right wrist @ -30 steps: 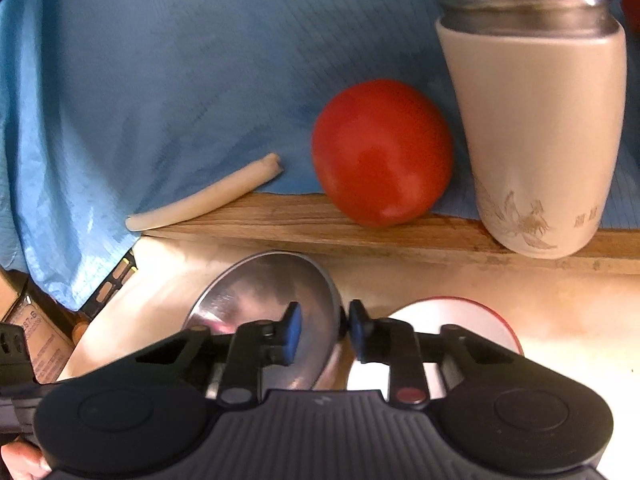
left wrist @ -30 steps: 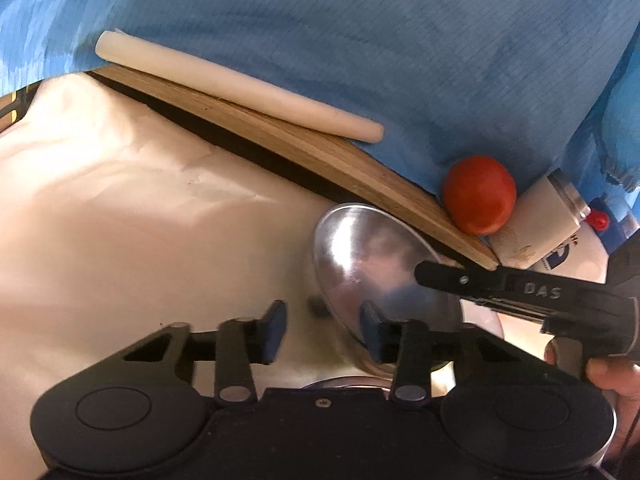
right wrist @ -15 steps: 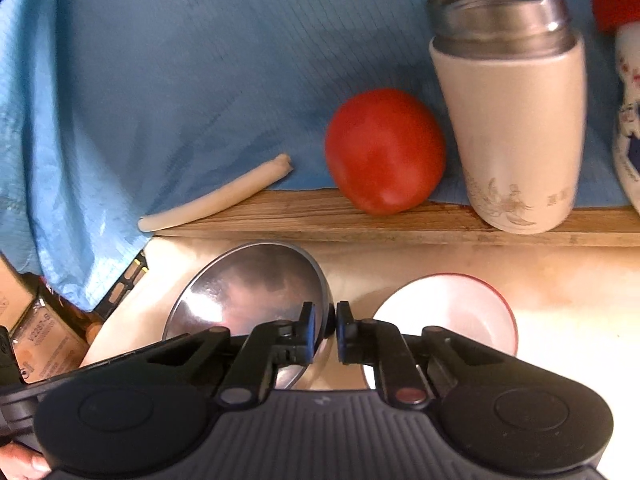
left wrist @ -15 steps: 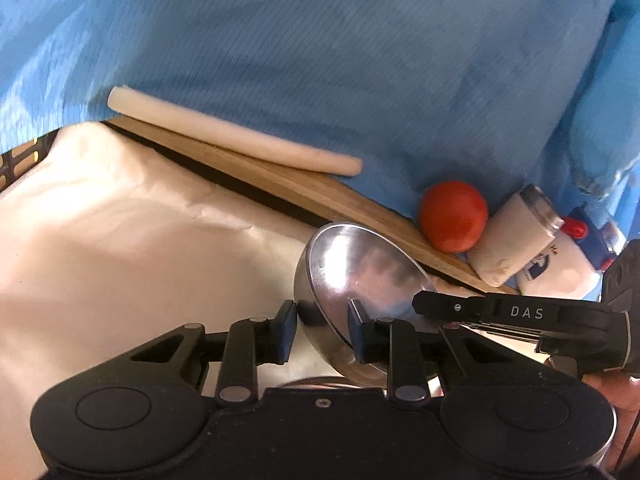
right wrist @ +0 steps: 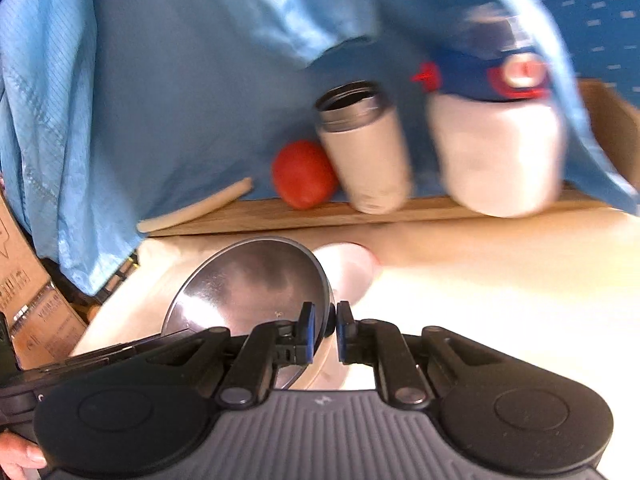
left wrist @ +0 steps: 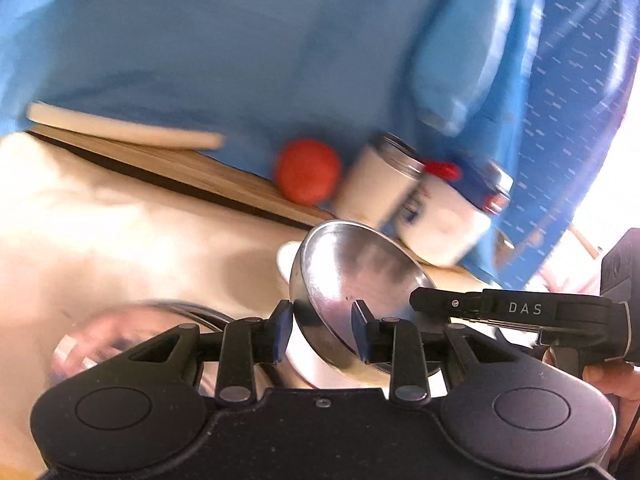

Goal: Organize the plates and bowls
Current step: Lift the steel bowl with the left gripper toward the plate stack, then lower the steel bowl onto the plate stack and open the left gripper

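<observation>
Pinching the steel bowl's [right wrist: 256, 284] rim, the right tongs [right wrist: 323, 334] hold tight; left tongs [left wrist: 320, 332] are opening around its other edge, pads off the metal.

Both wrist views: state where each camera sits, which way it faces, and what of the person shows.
Left wrist: on the left gripper, looking along its fingers at the steel bowl; the right gripper and a hand show.
Right wrist: on the right gripper, clamped on the bowl's rim, facing the wooden shelf; a hand shows.
Shared: bowl, tomato, cream flask.
</observation>
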